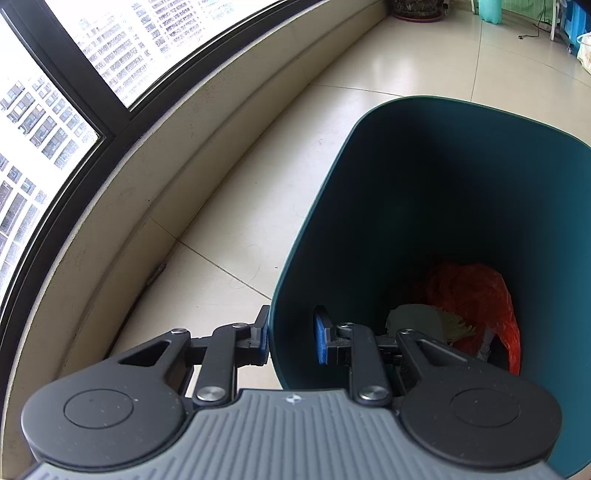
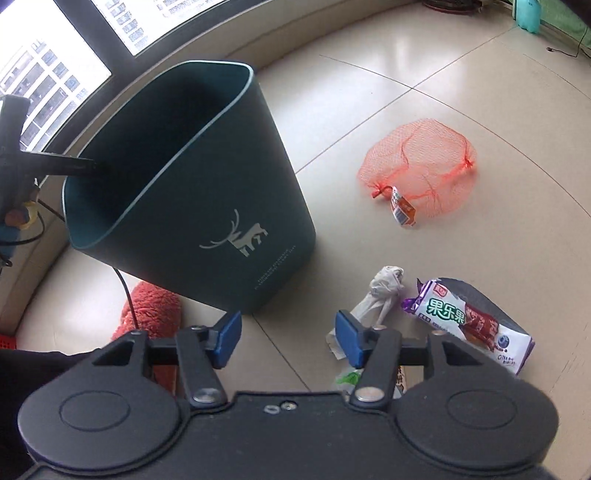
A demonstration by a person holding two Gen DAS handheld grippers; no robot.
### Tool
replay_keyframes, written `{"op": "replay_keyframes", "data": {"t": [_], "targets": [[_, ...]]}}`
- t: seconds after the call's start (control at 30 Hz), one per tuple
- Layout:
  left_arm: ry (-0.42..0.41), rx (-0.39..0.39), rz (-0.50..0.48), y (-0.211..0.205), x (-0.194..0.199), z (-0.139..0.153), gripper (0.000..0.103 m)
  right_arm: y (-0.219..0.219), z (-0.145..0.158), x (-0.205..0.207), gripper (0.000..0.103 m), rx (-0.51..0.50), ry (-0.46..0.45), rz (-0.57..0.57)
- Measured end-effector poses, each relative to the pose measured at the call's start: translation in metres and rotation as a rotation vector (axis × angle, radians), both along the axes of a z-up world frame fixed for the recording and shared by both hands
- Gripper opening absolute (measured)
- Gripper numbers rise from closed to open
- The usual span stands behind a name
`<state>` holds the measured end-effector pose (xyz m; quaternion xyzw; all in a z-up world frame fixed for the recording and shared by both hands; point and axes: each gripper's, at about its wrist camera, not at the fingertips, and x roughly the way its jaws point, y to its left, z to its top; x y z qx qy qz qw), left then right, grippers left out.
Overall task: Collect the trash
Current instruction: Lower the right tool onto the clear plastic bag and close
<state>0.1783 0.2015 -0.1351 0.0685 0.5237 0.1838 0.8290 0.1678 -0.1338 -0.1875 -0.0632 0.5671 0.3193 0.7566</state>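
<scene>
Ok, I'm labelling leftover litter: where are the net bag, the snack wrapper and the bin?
net bag (image 2: 419, 166), right wrist view, mesh middle
snack wrapper (image 2: 467, 321), right wrist view, printed front
bin (image 2: 207, 206), right wrist view, outer wall

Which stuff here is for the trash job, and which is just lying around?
For the job:
bin
net bag
snack wrapper
crumpled tissue
orange bag already in the bin

Just lying about:
red slipper
plant pot
cable

A dark teal bin with a deer print stands tilted on the floor, holding an orange bag. An orange net, crumpled tissue and purple snack wrapper lie on the tiles.
</scene>
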Motion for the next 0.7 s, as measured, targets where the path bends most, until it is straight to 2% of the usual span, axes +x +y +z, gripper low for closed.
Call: {"op": "replay_keyframes", "data": {"t": [0.1,0.2,0.33,0.5,0.7], "targets": [[0.0,0.002,0.001,0.0,0.0,0.0,0.023,-0.009,-0.028,-0.004,0.062,-0.074,0.007,0.018],[0.0,0.005,0.001,0.0,0.0,-0.001,0.023,-0.017,-0.057,-0.011,0.062,-0.132,0.056,0.048],[0.002,0.011,0.002,-0.002,0.0,-0.001,0.023,-0.016,-0.1,-0.024,0.07,-0.22,0.093,0.102],[0.005,0.023,0.003,-0.004,0.001,-0.002,0.023,-0.009,-0.141,-0.037,0.07,-0.34,0.092,0.175],[0.006,0.035,0.002,-0.008,0.001,-0.003,0.023,-0.004,-0.167,-0.044,0.07,-0.419,0.045,0.199]]}}
